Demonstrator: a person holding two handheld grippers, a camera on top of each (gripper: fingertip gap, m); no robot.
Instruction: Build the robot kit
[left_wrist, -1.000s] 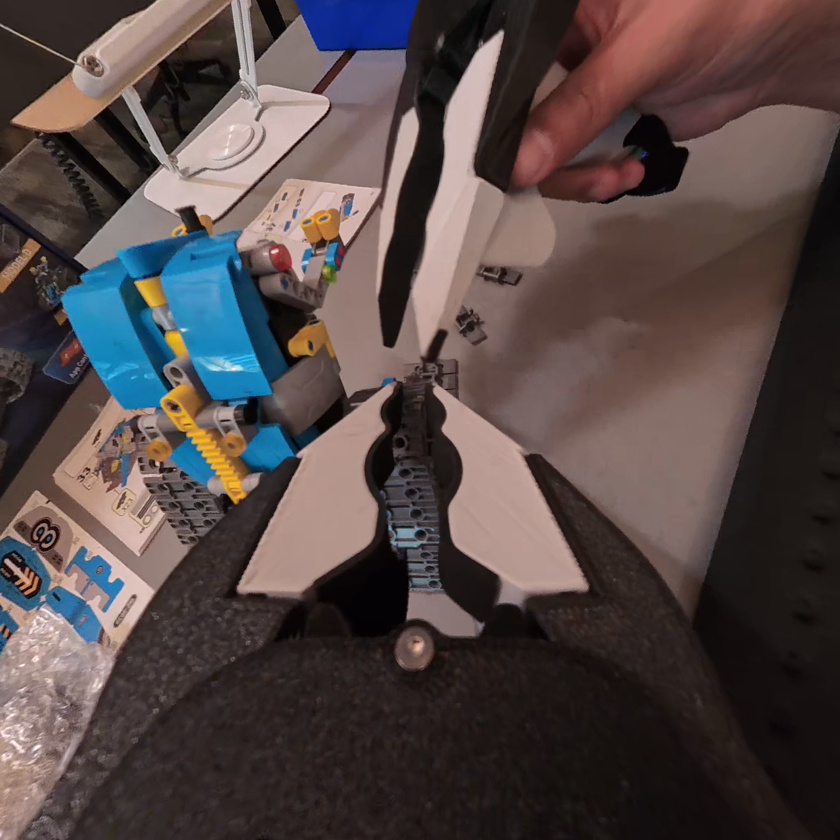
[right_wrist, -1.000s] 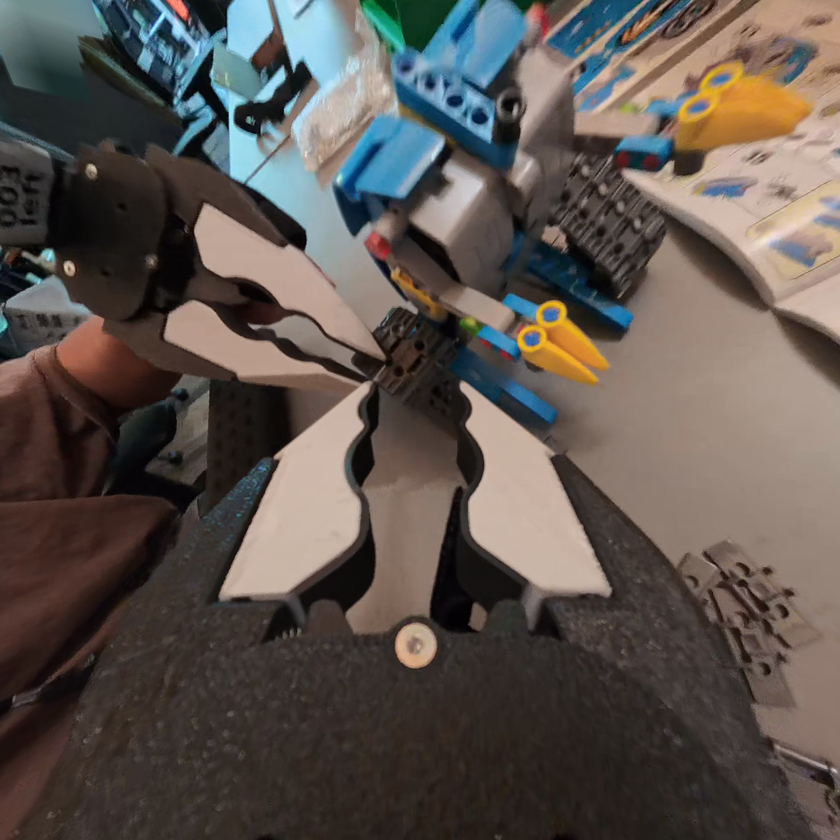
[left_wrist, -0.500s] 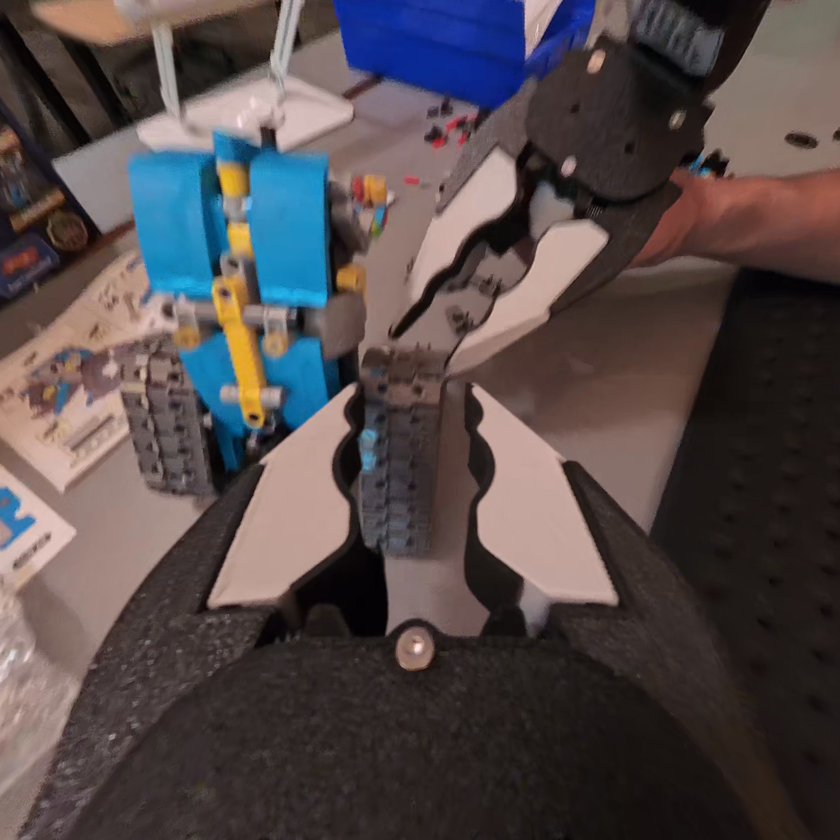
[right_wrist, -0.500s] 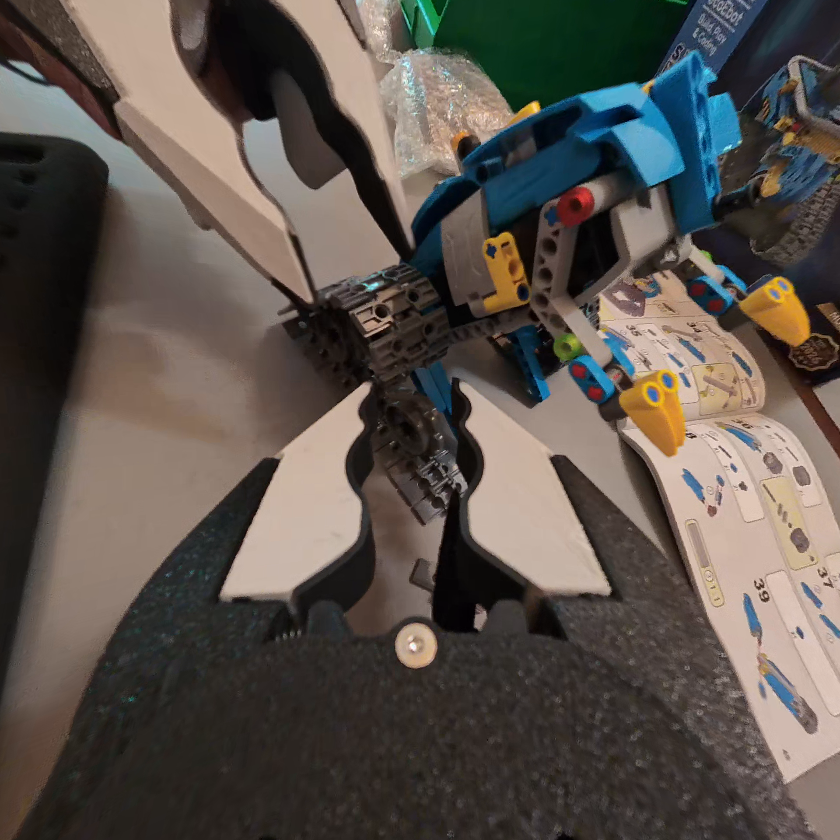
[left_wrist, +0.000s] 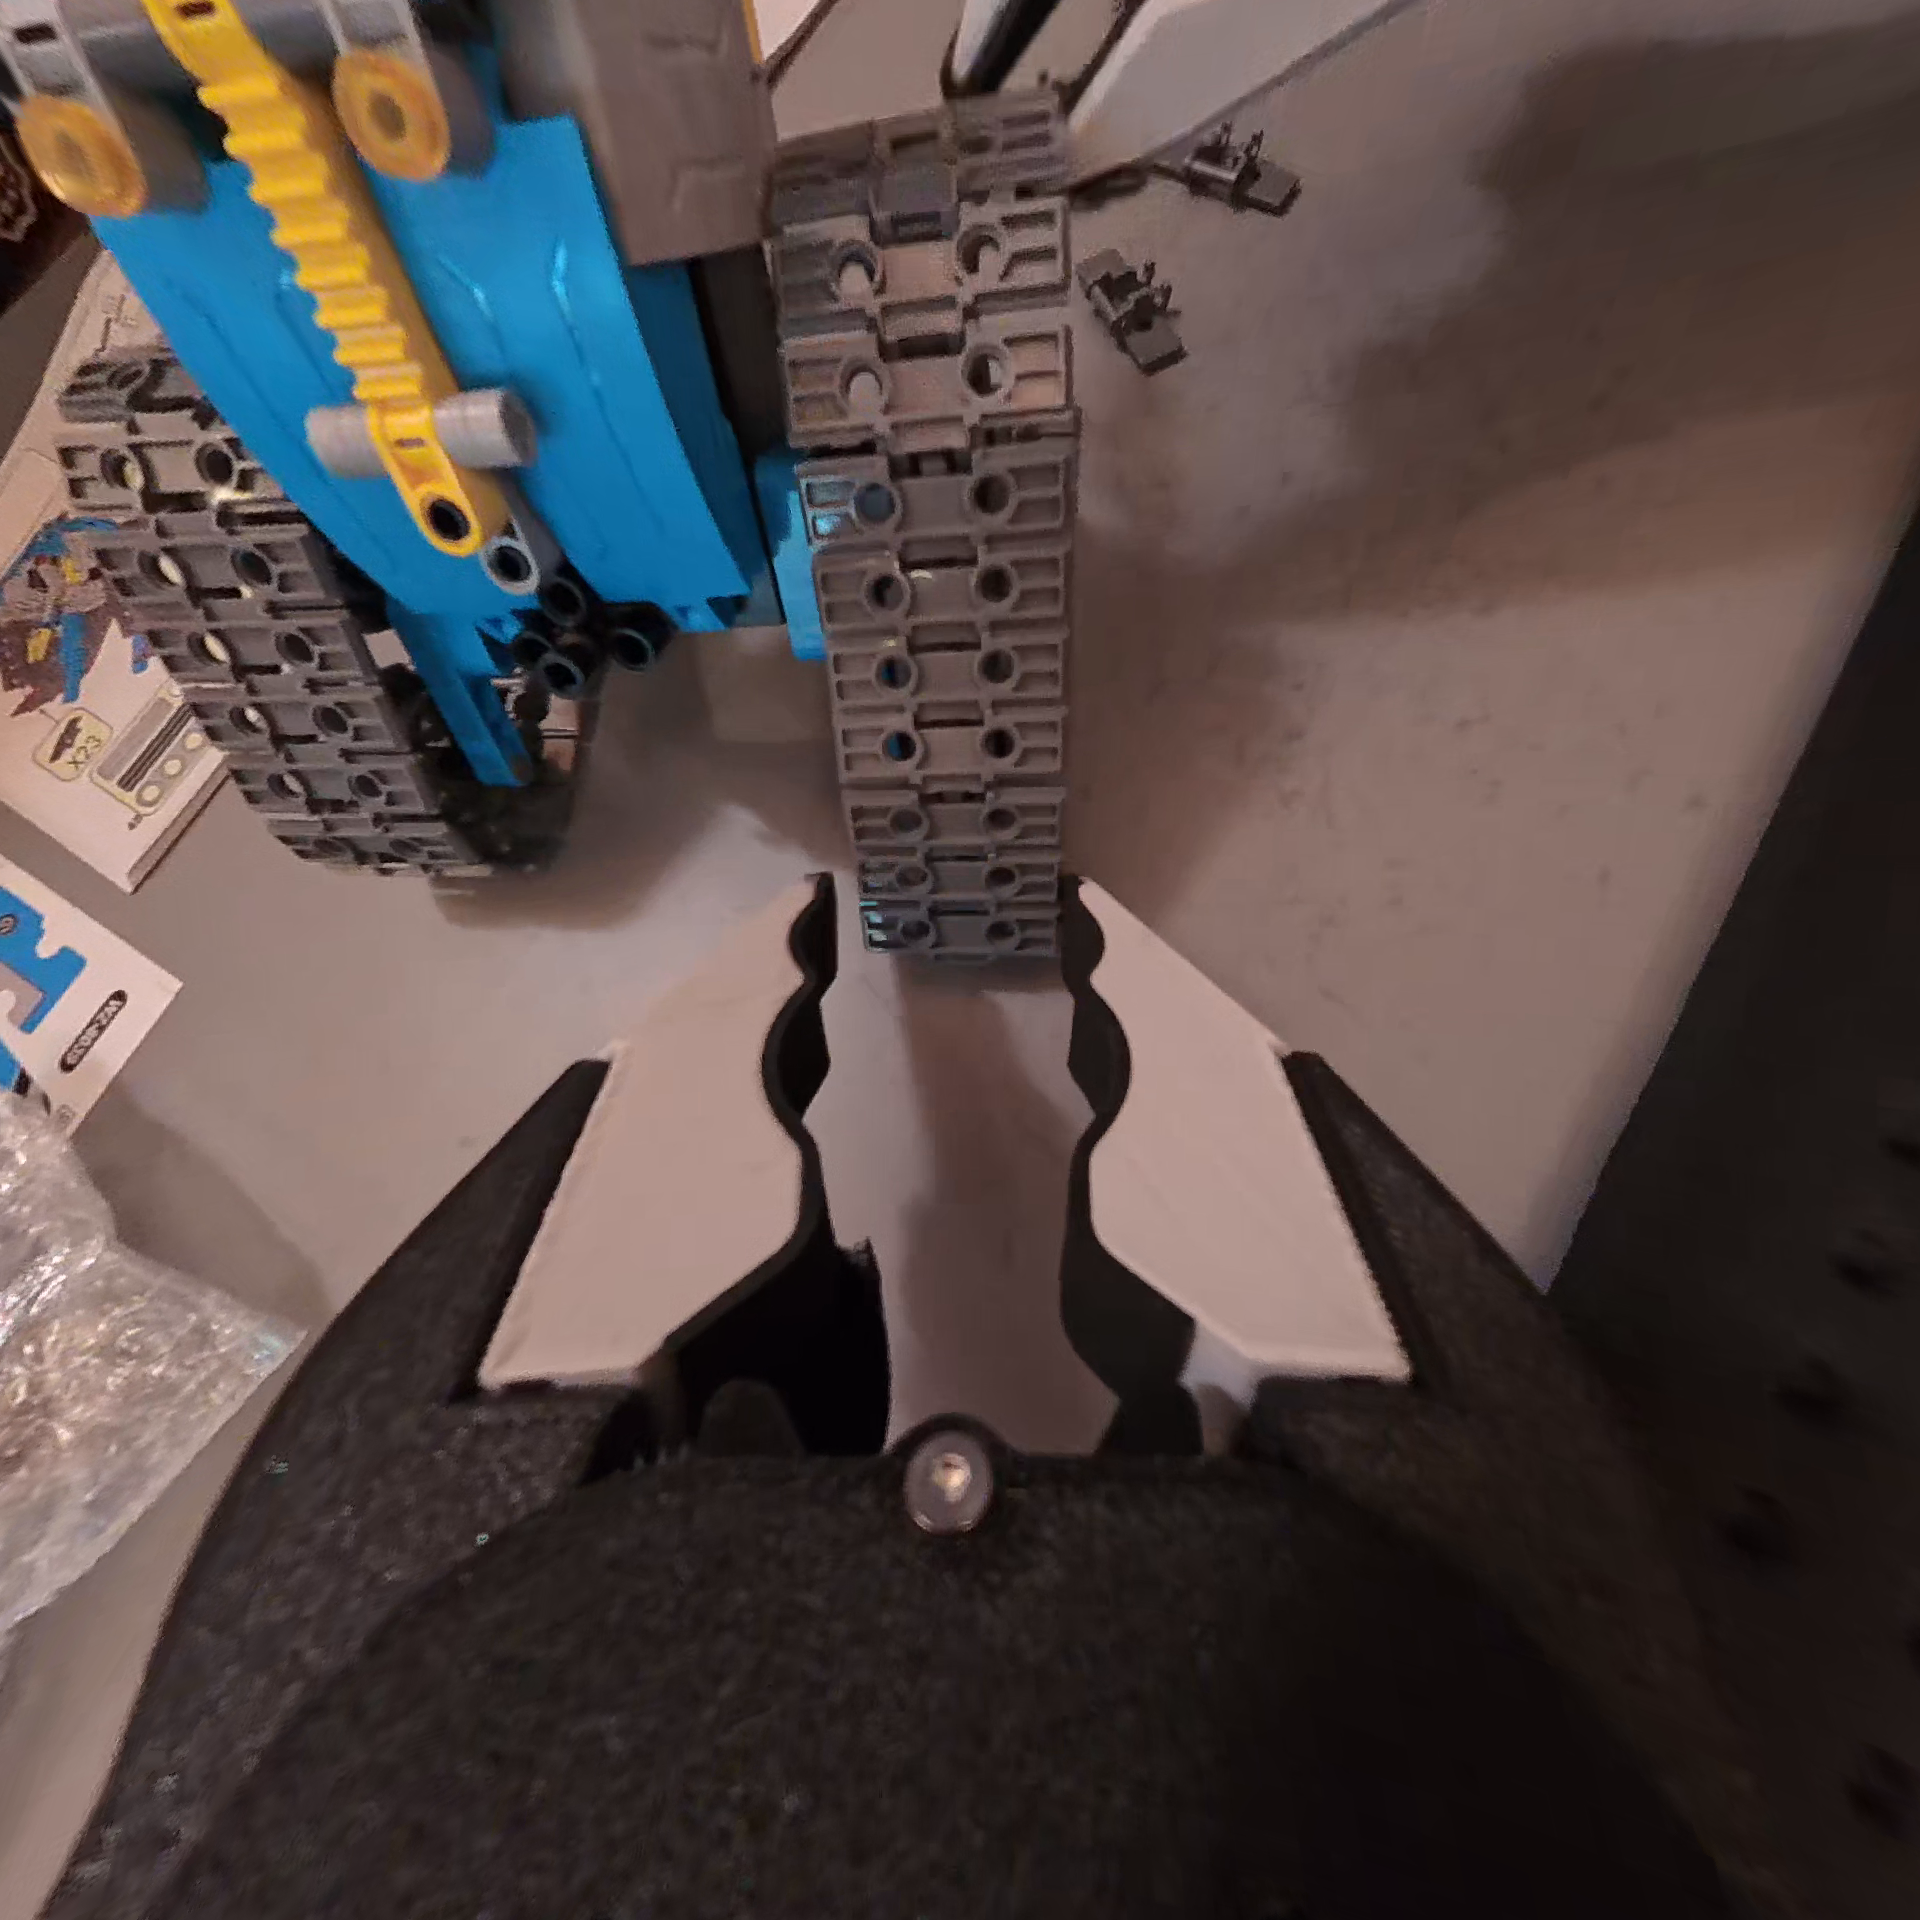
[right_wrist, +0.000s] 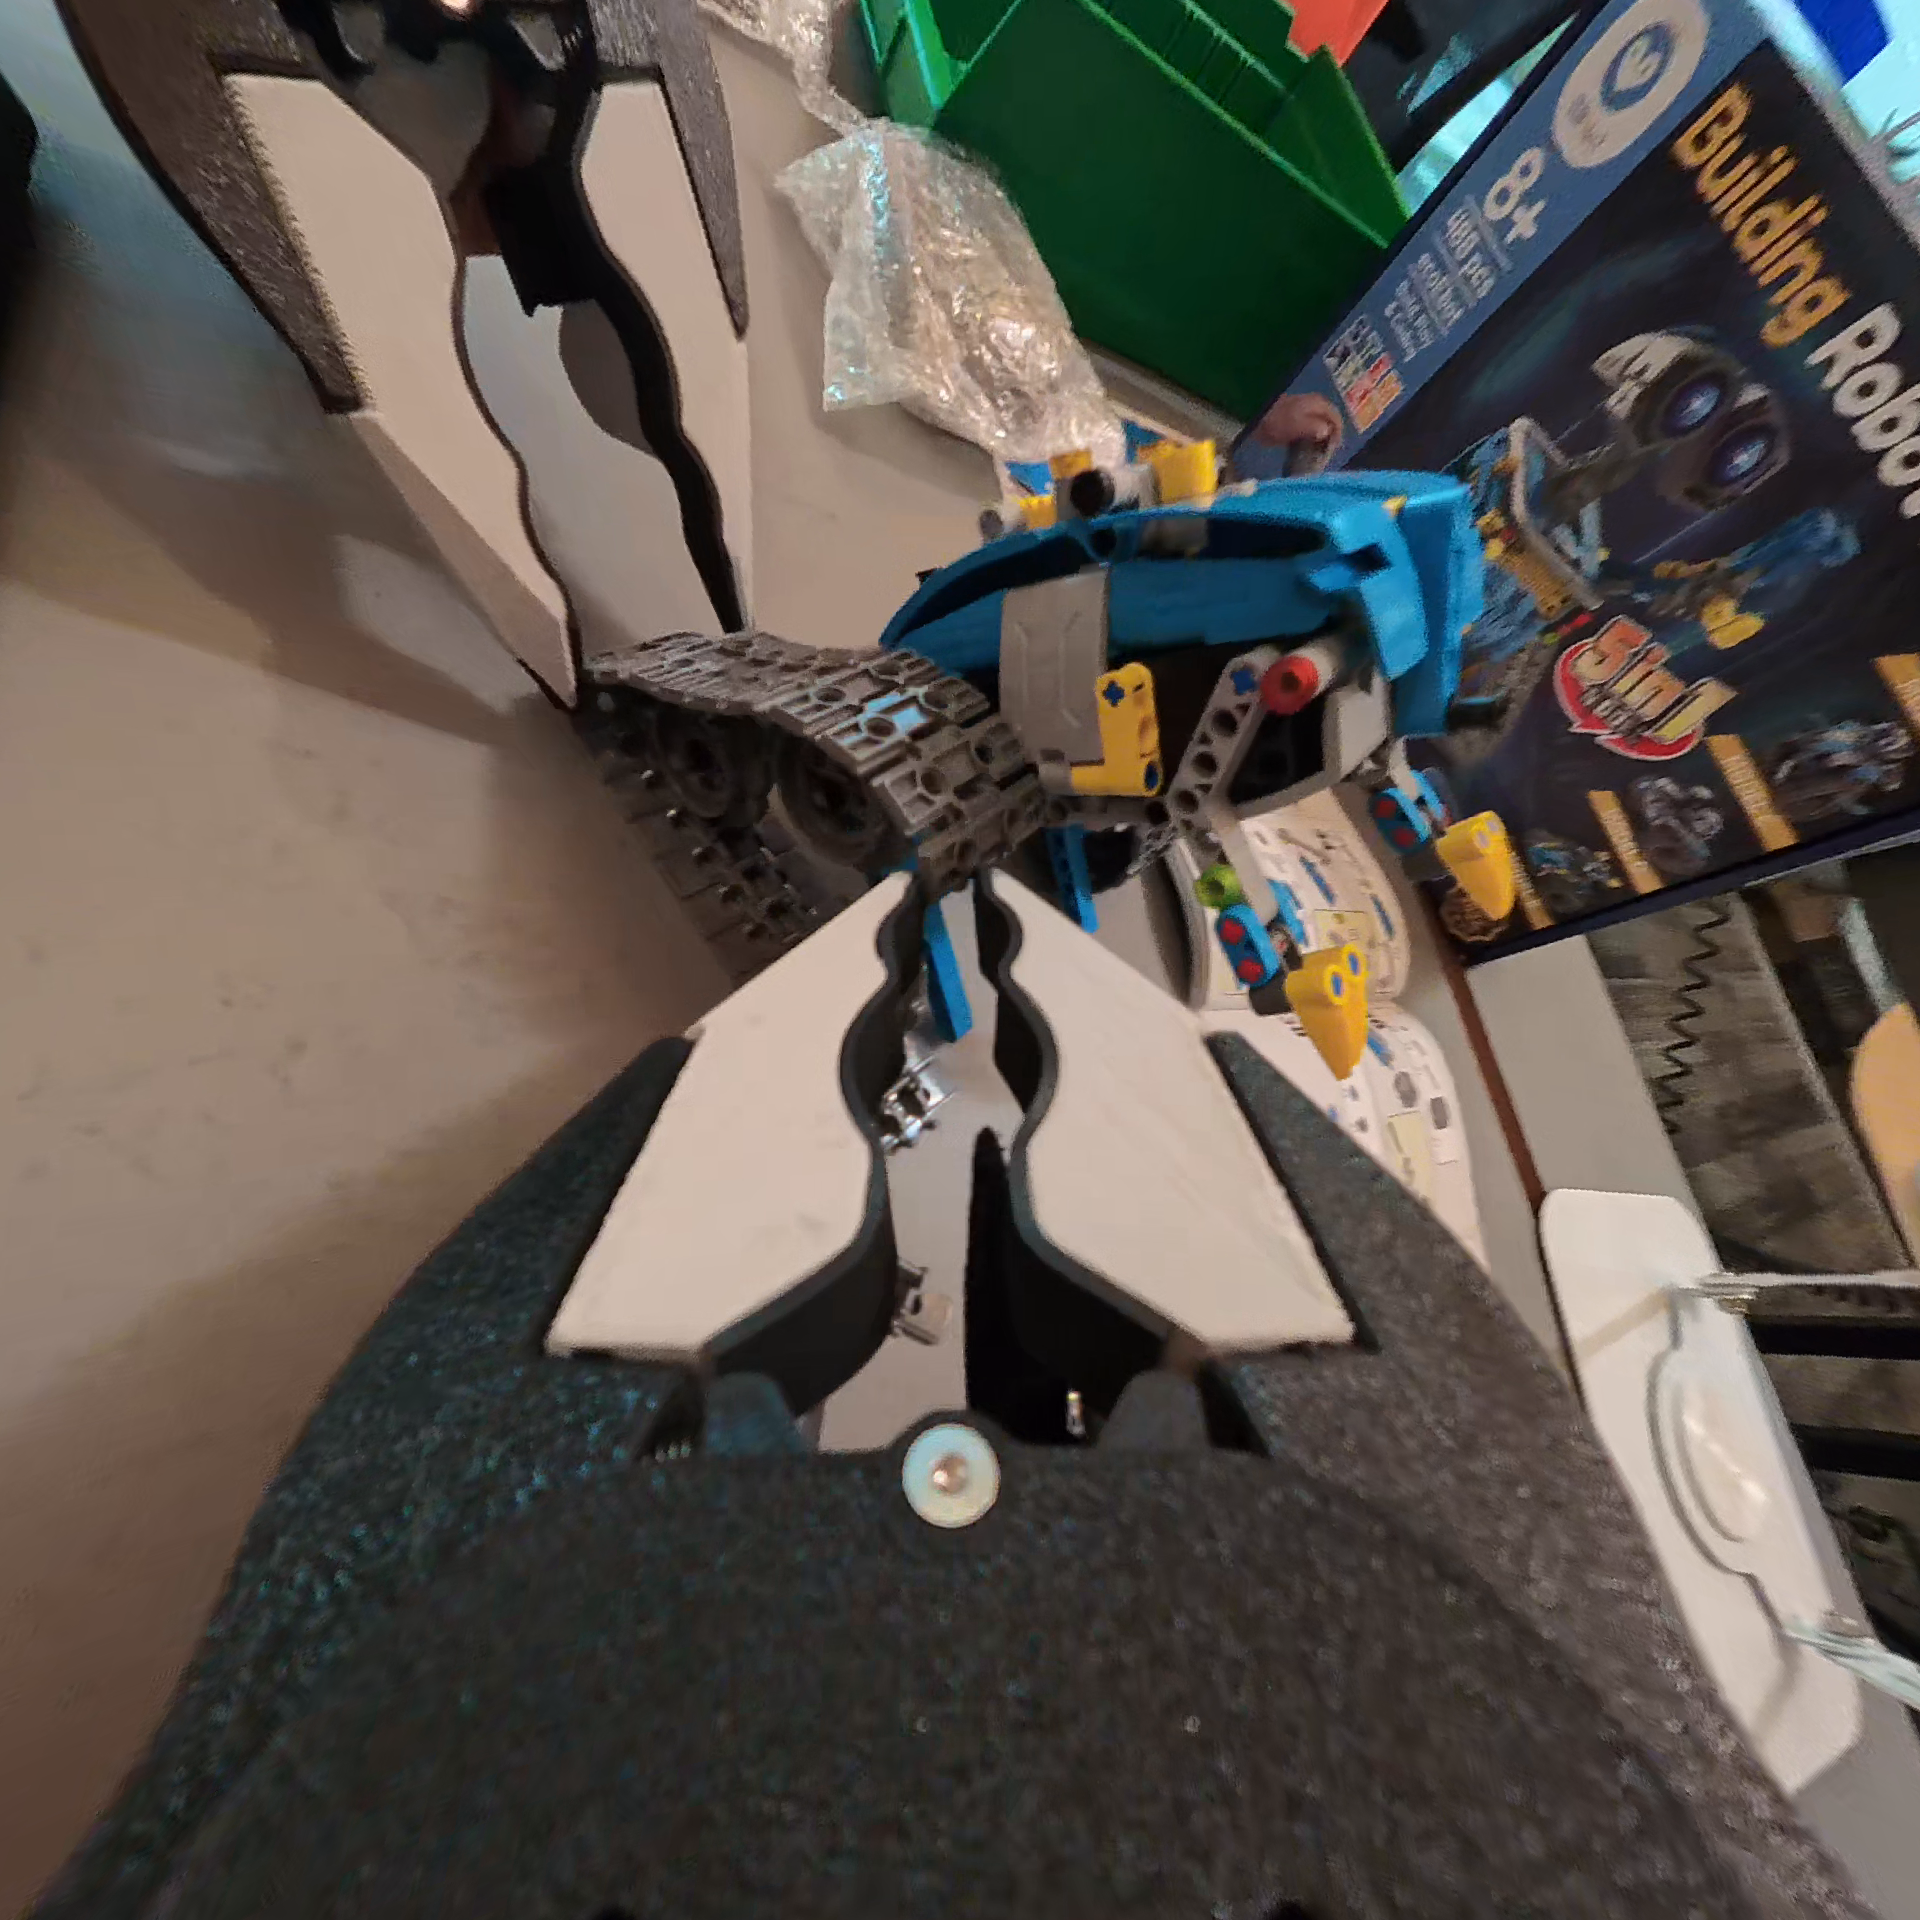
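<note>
The left gripper (left_wrist: 945, 904) had let go of the grey track (left_wrist: 935, 582), fingers now spread at mid-frame. The right gripper (right_wrist: 945, 894) was nearly clenched beneath the blue robot model (right_wrist: 1195, 603), grasping nothing clearly.

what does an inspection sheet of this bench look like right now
surface: grey table, black perforated mat at its edge
things: blue and yellow brick robot with a grey track running out from it
clutter: loose track links, instruction sheets, crumpled plastic bag
grippers: left gripper open, tips either side of the track's end; right gripper nearly closed at the track's front, grip unclear
cables: dark coiled cable beyond the table edge
surroundings: green bin, printed kit box, white lamp base
</note>
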